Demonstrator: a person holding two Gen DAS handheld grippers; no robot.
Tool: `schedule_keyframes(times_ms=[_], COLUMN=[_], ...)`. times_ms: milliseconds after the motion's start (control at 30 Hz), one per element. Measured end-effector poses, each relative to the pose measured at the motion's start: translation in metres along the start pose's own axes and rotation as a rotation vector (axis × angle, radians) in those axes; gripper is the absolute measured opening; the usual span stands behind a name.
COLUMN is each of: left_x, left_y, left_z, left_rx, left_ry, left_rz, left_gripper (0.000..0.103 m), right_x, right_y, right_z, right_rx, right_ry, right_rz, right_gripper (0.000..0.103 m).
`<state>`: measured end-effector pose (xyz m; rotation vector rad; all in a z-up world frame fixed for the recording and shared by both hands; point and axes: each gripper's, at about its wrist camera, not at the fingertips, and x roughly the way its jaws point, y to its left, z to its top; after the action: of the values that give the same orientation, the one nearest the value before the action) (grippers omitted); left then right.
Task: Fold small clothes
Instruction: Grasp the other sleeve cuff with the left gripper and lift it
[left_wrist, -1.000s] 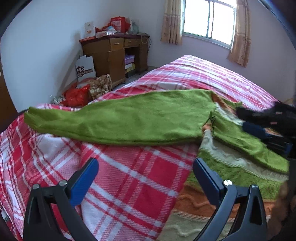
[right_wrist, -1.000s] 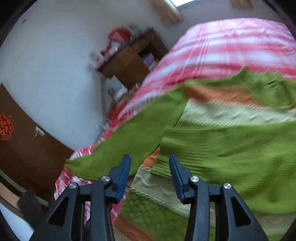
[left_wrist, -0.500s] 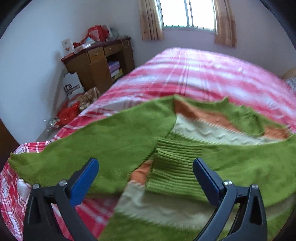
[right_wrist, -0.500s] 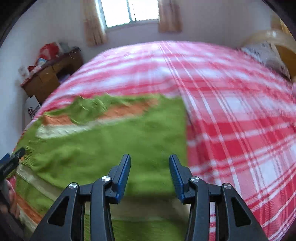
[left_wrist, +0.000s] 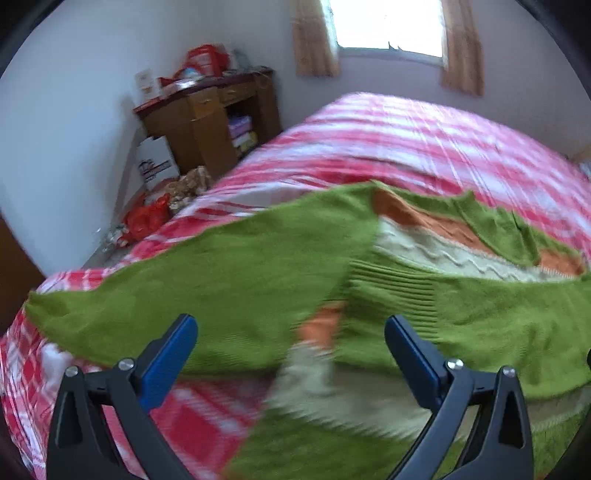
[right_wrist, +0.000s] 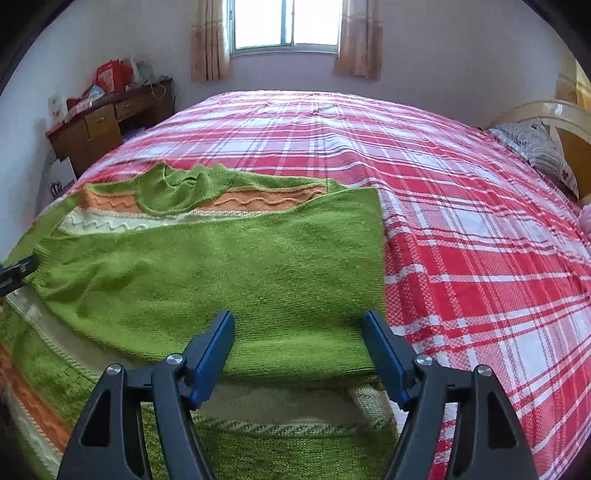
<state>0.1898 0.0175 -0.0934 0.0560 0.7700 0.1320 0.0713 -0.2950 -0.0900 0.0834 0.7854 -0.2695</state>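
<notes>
A: So, how far along is the fold?

B: The green sweater (right_wrist: 207, 273) lies flat on the plaid bed (right_wrist: 461, 206). One sleeve (right_wrist: 236, 266) is already folded across the chest; the other sleeve (left_wrist: 184, 291) is spread out toward nine o'clock in the left wrist view.

A: And the grippers?

B: The left gripper (left_wrist: 291, 347) hovers spread wide, grasping nothing. The right gripper (right_wrist: 299, 347) is released too, at six o'clock over the folded edge.

A: Remaining?

B: I judge: second sleeve, then the body fold.

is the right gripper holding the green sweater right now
No, the right gripper is open with nothing between its fingers, hovering above the green sweater.
</notes>
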Motion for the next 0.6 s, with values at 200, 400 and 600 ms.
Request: schedule_keyframes(times_ms=[200, 400, 600], left_x=[-0.021, -0.008, 0.026], left_y=[0.13, 0.25, 0.32], left_z=[0.002, -0.003, -0.021], left_rx=[-0.27, -0.489, -0.673], left_ry=[-0.019, 0.006, 0.081], left_rz=[0.151, 0.352, 0.366], left_gripper=[0.103, 0.103, 0.085], right_x=[0.0, 0.002, 0.008], right_y=[-0.005, -0.006, -0.019], right_z=[-0.001, -0.001, -0.002], right_rx=[0.033, 0.045, 0.12], right_ry=[0.003, 0.019, 0.052], right_rz=[0.003, -0.008, 0.032], right_gripper=[0.073, 0.075, 0.076])
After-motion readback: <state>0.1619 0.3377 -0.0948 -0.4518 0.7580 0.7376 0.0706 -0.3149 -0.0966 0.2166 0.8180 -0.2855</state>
